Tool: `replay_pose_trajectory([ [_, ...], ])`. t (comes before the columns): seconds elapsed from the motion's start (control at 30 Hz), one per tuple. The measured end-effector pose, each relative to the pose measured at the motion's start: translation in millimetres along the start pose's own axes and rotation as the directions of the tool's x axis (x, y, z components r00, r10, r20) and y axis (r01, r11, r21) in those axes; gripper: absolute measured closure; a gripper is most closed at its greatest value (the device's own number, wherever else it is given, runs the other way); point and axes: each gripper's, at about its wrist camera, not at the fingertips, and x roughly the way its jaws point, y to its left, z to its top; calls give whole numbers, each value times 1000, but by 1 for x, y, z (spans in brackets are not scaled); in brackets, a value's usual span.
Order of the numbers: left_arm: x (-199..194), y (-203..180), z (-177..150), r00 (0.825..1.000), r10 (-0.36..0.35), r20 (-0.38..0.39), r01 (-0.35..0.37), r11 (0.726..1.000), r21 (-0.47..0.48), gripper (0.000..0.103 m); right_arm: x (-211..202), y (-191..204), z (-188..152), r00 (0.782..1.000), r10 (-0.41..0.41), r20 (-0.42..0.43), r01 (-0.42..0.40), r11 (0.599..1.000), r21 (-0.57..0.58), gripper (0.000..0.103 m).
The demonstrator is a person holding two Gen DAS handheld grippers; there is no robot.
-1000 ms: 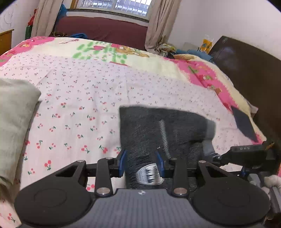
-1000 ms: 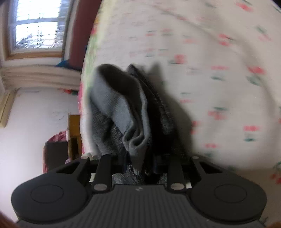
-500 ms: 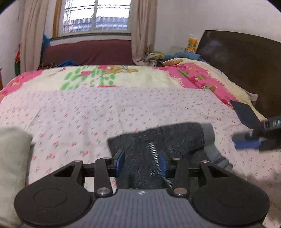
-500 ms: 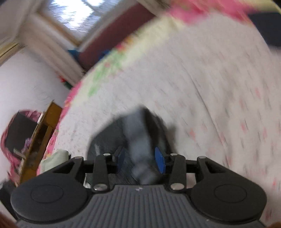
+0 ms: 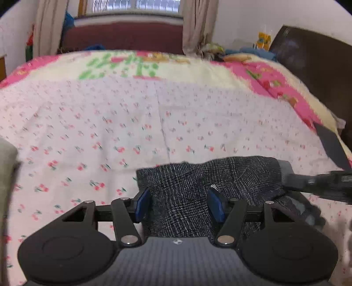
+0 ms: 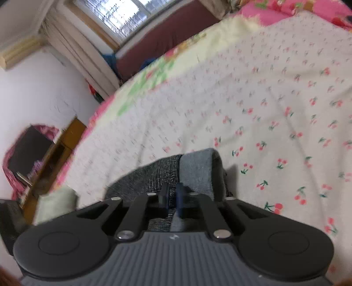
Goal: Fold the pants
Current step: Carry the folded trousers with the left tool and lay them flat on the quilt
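The dark grey checked woven pants (image 5: 198,189) lie folded into a compact bundle on the cherry-print sheet, at the near edge of the bed. A plain lighter grey band (image 6: 198,167) forms the right end. The top surface is rumpled.

Home bedroom, as I see it: bed (image 5: 154,114) with cherry-print sheet; curtained window (image 5: 134,6) beyond it; dark headboard (image 5: 319,72) at its right.

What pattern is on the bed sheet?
The sheet is white with little red cherries, clearest in the right wrist view.
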Motion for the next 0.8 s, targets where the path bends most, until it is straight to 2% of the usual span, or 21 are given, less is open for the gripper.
replay_pose_trajectory([
  [0.07,-17,0,-3,999,11,34,-10,1000,-12,31,-21,11,-10,1000,7,23,-6,998,-55,85],
  [0.13,-29,2,-12,999,8,38,-7,1000,-30,32,-25,13,-23,1000,6,1,-6,998,-69,80],
  [0.17,-30,0,-17,1000,8,21,-8,1000,-21,32,-19,11,-31,999,-24,-34,21,996,-89,78],
  [0.23,-17,-7,-28,997,56,-44,-54,998,37,30,-4,2,-43,993,-84,-83,78,994,-81,81],
  [0.3,-13,-10,-34,995,77,-69,-75,997,37,30,-8,5,-39,994,-81,-74,78,996,-46,82],
  [0.33,-17,-9,-32,995,75,-64,-73,997,22,31,-14,8,-36,996,-72,-61,69,997,-46,77],
  [0.4,-30,-9,-28,997,65,-40,-65,998,1,32,-32,21,-32,997,-71,-18,70,994,-89,76],
  [0.47,-41,-12,-29,997,71,-24,-71,997,5,32,-38,27,-37,997,-78,-12,76,989,-126,76],
  [0.6,-36,-23,-51,992,94,-89,-90,995,48,30,-13,18,-63,978,-181,-101,167,977,-133,73],
  [0.7,-43,-26,-50,991,110,-82,-107,993,39,30,-31,32,-58,983,-168,-74,159,981,-116,71],
  [0.8,-69,-29,-51,995,91,-34,-90,995,32,30,-51,46,-62,990,-131,-54,123,984,-131,68],
])
